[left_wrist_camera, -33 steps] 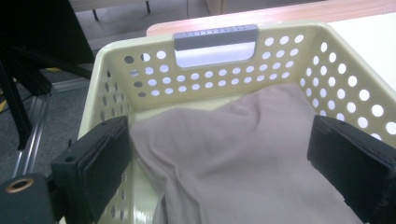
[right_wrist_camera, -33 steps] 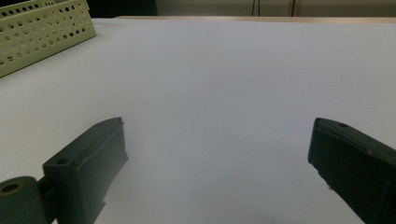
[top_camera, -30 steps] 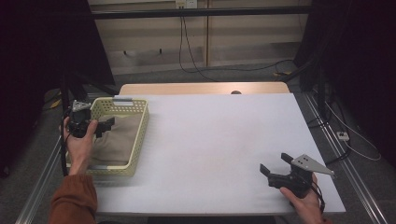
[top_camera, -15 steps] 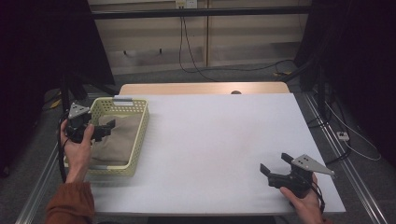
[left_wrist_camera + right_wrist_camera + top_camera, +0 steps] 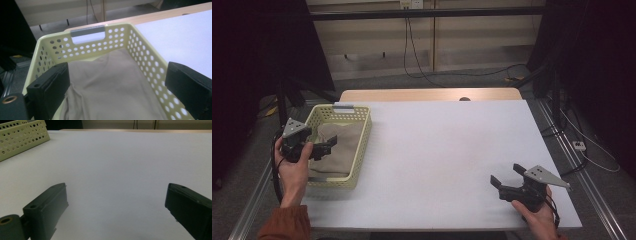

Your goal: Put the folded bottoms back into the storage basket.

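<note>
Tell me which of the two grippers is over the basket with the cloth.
The left gripper, open above the beige cloth in the yellow basket; the right gripper is over bare white table.

My work surface is a white table top (image 5: 442, 150), and past its far edge a strip of pale wooden board (image 5: 427, 95) shows, with a small dark spot near its right end. Beyond that stands a light panelled wall (image 5: 432, 45) crossed by a dark horizontal bar (image 5: 427, 14). Black cables (image 5: 412, 55) hang down it to the grey floor. On the floor at my right lies a white power strip (image 5: 579, 145).
</note>
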